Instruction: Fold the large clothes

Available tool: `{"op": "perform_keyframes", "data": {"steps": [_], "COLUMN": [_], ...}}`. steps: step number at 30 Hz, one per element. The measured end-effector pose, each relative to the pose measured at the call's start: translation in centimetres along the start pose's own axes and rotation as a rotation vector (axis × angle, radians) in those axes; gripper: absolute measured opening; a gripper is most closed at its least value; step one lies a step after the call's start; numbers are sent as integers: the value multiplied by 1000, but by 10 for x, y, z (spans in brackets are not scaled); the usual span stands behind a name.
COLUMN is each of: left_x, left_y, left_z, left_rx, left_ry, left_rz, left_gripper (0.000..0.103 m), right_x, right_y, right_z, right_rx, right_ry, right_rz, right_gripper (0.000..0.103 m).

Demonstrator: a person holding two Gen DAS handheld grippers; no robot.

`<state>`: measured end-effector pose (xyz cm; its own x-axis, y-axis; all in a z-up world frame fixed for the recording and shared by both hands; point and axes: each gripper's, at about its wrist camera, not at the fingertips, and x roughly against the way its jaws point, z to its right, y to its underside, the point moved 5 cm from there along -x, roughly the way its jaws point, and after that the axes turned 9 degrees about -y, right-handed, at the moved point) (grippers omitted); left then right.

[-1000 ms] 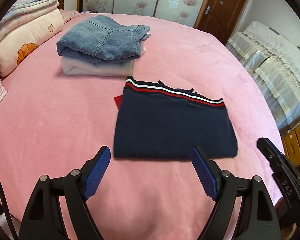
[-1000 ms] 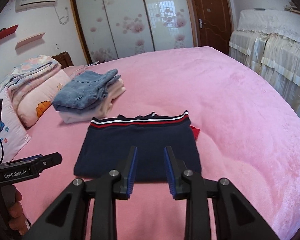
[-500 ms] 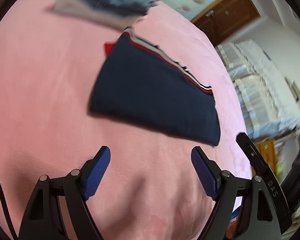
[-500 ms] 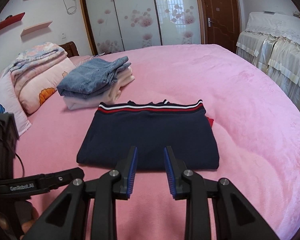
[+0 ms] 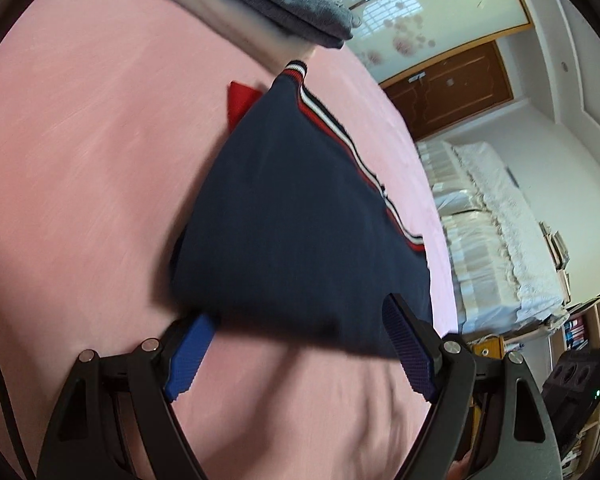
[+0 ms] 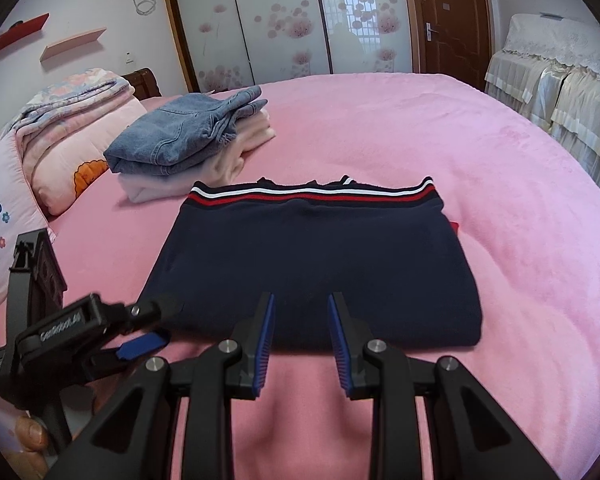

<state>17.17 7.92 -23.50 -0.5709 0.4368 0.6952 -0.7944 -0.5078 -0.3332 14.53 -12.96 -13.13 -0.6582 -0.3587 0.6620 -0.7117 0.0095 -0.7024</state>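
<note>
A folded navy sweater [image 6: 316,264] lay flat on the pink bedspread [image 6: 440,132], its striped red, white and navy hem along the far edge. A small scrap of red cloth [image 6: 455,227] peeked out from under its right side. Behind it on the left, near but apart, stood a pile of folded clothes: blue jeans [image 6: 184,132] on top of a pale cream garment [image 6: 204,176].

The right gripper [image 6: 301,344] hovered at the near edge of the sweater, about at its middle. Its blue pads [image 6: 265,344] were drawn close together with a narrow gap between them, and nothing sat in that gap. The tips reached just over the near edge of the cloth; whether they touched it could not be told.

The left gripper [image 5: 296,344] was at the sweater's near left corner and was turned sharply on its side, so that its view was tilted and blurred. Its jaws were spread wide. One blue pad [image 5: 190,354] was tucked under the near edge of the sweater and the other [image 5: 408,350] stood over its top, so the corner lay between them, not yet pinched. In the right wrist view the same gripper [image 6: 148,328] showed low at the left, one finger above the cloth and one below.

Folded quilts and pillows [image 6: 60,136] were stacked at the far left, and a wooden door [image 6: 452,16] and flowered wardrobe panels [image 6: 280,20] stood beyond the bed.
</note>
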Motion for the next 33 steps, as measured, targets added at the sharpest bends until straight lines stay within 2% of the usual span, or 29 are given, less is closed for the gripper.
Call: {"op": "perform_keyframes", "data": {"steps": [8,9,10,12,14,15,18,20,23,28,33], "left_x": [-27,-28,-23,-22,-23,-23,-15,-8,2,2,-4], "left_y": [-29,-34,-40,-46,-50,-50,-46,-43,-40,-30,-21], "left_z": [14,14,9,7,8,9,25,46,81,139,177], "left_rx": [35,57,78,101,88,75,-3,-81,-183,-356,-457], "left_ry": [14,14,6,-34,-71,-83,-141,-164,-151,-139,-150], "left_rz": [70,83,93,111,118,119,158,195,235,250,232], "left_gripper": [81,77,72,40,16,16,13,13,12,12,12], "right_x": [-22,-24,-28,-35,-46,-52,-78,-87,-87,-87,-81], "right_y": [-9,-13,-17,-23,-26,-25,-11,-3,-1,0,-1], "right_z": [1,0,-1,-4,-5,-4,5,11,20,29,40], "right_rx": [34,43,57,92,128,135,117,93,34,-34,-126], "right_ry": [2,0,-1,13,32,35,25,3,-45,-107,-197], "right_rz": [2,7,13,21,13,2,-88,-114,-109,-105,-112], "right_gripper": [27,27,27,27,19,12,5,4,4,4,4]}}
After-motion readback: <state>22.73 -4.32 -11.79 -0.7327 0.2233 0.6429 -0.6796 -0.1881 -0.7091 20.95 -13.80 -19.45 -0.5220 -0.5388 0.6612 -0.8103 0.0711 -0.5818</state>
